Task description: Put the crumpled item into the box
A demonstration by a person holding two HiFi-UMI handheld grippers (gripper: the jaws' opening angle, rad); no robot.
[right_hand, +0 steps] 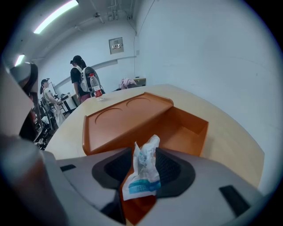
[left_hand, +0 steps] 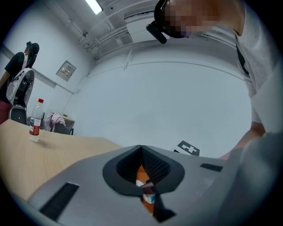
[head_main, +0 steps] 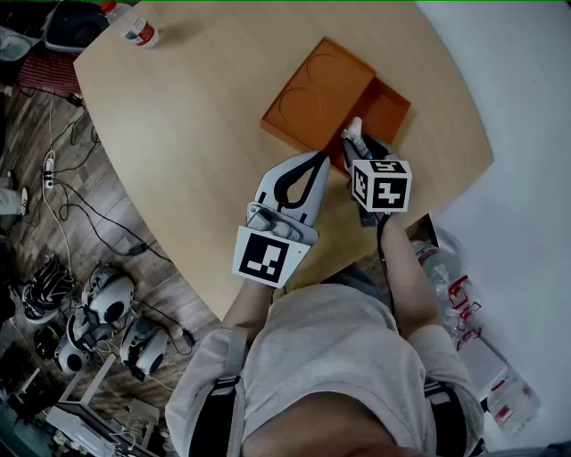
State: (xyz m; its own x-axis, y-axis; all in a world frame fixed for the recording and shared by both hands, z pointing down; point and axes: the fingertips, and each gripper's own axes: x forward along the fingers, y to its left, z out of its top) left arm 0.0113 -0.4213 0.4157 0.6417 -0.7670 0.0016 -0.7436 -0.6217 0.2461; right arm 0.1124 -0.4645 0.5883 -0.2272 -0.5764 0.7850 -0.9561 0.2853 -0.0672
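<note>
An orange box (head_main: 385, 109) lies open on the wooden table (head_main: 178, 152), its lid (head_main: 317, 89) resting against its left side. My right gripper (head_main: 357, 147) hovers at the box's near edge, shut on a crumpled white wrapper (head_main: 354, 129). In the right gripper view the wrapper (right_hand: 143, 170) stands upright between the pads of that gripper (right_hand: 145, 154), with the box's hollow (right_hand: 185, 128) just beyond. My left gripper (head_main: 323, 159) rests beside it, shut and empty. The left gripper view shows that gripper (left_hand: 141, 148) with its tips meeting.
A plastic bottle (head_main: 134, 27) stands at the table's far left corner. Cables and headsets (head_main: 98, 303) lie on the floor at the left. Two people (right_hand: 82, 75) stand beyond the table. White packages (head_main: 486, 366) lie on the floor at the right.
</note>
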